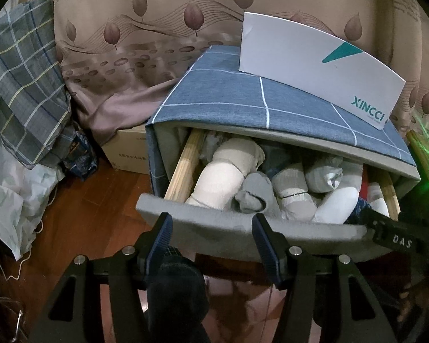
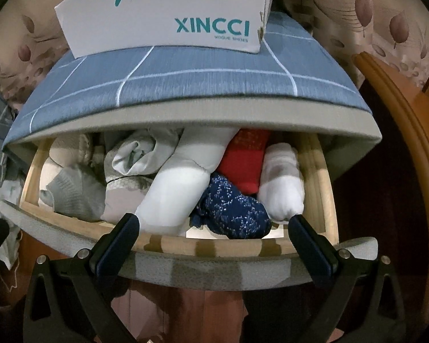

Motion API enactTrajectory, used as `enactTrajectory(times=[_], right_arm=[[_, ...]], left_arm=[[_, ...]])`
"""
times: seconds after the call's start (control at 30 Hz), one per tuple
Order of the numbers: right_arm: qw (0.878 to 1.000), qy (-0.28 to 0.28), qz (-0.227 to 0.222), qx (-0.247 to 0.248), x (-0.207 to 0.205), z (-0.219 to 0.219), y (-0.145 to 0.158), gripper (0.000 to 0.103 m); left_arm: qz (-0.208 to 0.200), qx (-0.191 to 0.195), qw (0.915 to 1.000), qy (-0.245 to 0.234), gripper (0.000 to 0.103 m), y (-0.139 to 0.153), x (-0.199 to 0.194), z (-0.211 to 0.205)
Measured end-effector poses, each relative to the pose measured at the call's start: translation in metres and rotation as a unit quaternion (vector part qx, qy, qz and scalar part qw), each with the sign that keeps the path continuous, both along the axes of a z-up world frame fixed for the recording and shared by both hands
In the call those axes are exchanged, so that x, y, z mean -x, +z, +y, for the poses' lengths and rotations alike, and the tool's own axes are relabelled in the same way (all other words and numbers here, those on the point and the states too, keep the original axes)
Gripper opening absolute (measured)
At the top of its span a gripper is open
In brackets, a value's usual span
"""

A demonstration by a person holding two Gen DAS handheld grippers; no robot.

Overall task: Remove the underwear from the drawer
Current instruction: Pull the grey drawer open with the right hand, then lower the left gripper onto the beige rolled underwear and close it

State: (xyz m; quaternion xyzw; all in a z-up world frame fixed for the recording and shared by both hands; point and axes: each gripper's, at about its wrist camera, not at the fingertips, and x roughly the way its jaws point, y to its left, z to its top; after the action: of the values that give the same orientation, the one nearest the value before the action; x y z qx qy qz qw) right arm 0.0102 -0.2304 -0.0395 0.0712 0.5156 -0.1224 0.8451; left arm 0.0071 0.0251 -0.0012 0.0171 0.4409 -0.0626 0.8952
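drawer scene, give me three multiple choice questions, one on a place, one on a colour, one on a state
1. Where is the white shoe box?
A. on top of the blue checked cabinet
B. inside the drawer
C. on the floor

2. What colour is the bundle between the navy patterned bundle and the cabinet's edge?
A. green
B. red
C. yellow

3. The drawer is:
A. shut
B. removed
C. pulled open, full of rolled garments

Answers: 1 A, the box rests on the cabinet top. 2 B, the red bundle lies behind the navy one. 3 C, its contents are exposed.
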Motion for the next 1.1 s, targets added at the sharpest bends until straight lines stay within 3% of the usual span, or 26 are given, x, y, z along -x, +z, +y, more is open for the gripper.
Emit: enactTrajectory(times=[0.4,0.77,1.1], right_arm=[[0.999,-0.002,0.032,-0.007,0.020,0.010,0.002,0.102],[0.998,0.002,0.061,-0.020,0.036,0.012,0.002,0.102],[0.995,0.004,0.089,-0.034,0.034,0.014,-0.004,0.102]], left_arm=[[0.013,0.009,0.9999,-0.008,0.059,-0.002,0.000,0.001],[0.075,0.020,0.9951,-0.061,0.059,-0.011,0.001,-0.005],[0.124,0.029,0.9887,-0.079,0.059,-0.005,-0.007,0.006]])
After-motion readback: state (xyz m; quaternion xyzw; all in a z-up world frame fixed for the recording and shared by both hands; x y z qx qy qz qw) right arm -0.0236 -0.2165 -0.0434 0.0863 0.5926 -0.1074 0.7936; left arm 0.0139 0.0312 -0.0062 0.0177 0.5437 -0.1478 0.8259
